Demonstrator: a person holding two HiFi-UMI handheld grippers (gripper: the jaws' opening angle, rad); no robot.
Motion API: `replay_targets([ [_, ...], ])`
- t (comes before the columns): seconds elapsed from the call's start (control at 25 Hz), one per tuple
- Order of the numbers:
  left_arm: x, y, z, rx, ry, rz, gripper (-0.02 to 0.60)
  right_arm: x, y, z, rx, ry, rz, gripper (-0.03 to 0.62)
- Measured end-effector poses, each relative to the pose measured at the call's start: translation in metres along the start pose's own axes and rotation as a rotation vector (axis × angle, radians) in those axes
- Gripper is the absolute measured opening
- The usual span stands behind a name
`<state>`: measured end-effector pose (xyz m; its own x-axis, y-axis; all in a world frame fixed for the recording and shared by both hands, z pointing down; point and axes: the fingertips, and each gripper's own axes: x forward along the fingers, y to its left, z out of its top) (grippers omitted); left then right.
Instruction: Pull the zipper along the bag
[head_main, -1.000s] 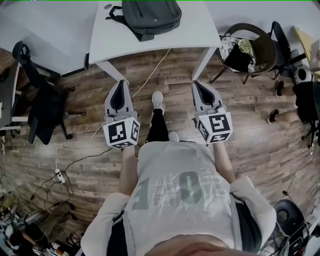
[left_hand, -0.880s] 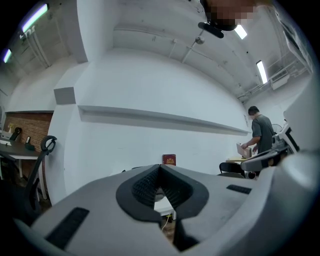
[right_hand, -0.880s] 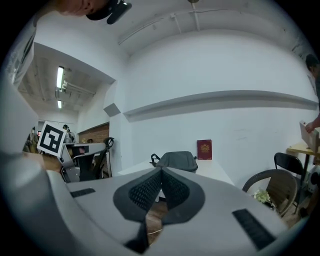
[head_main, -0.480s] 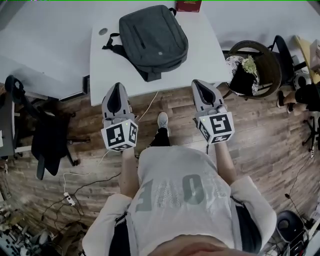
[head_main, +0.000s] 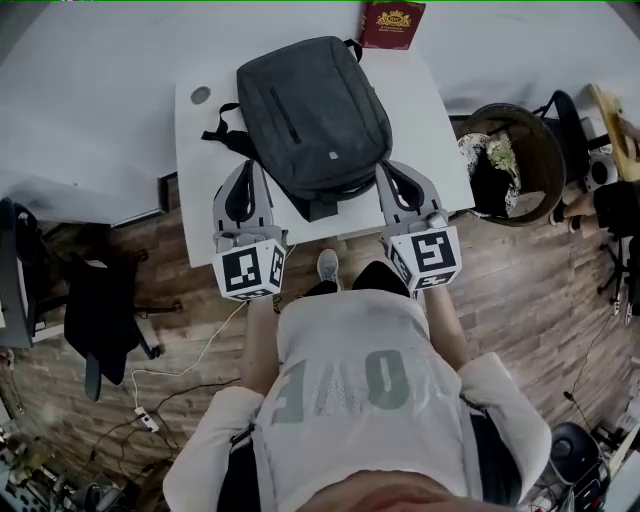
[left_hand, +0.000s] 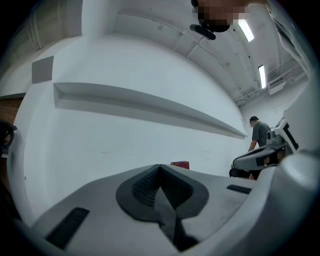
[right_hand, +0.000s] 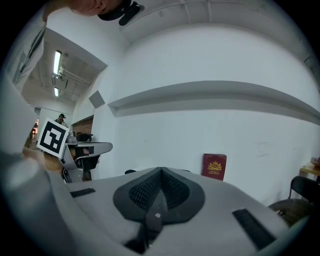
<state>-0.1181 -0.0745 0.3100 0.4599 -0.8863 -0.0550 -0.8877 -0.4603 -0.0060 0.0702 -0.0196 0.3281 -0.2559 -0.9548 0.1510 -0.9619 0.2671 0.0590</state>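
The bag (head_main: 312, 115) lies flat on the white desk (head_main: 200, 180), dead ahead at 12 o'clock, straps (head_main: 218, 135) spilling off its 9 o'clock side and a red book (head_main: 392, 24) propped beyond it at 12. The left tongs (head_main: 250, 166) hang at the bag's 7 o'clock and the right tongs (head_main: 385, 168) at its 5 o'clock. Both are pinched fully together with nothing in them, and both gripper views look out level over the bag at the wall. A zipper (head_main: 284, 112) line shows on the front panel, but the pull is too small to pick out from up here, so the first job, as I read it, is to find it: tip the tongs down until a gripper view actually shows the bag. After that, spread one pair just enough to take the tab and clamp on the tab itself, not the fabric. The other pair should pin the bag near the start of the track, since soft cloth will likely bunch and drag. The pull should run straight along the teeth, low and steady, with no lifting.
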Motion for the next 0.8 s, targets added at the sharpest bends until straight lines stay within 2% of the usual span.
replay_targets([
  [0.24,0.032,-0.008,-0.011,0.001,0.029,0.008,0.025,0.032,-0.021,-0.003,0.045,-0.003,0.026,0.025],
  [0.52,0.052,-0.024,-0.005,0.006,0.021,0.06,0.025,0.057,-0.038,-0.003,0.026,0.005,0.108,0.025],
  [0.8,0.059,-0.017,-0.008,-0.004,0.022,0.132,0.025,0.071,-0.049,-0.005,0.03,0.01,0.153,0.025],
])
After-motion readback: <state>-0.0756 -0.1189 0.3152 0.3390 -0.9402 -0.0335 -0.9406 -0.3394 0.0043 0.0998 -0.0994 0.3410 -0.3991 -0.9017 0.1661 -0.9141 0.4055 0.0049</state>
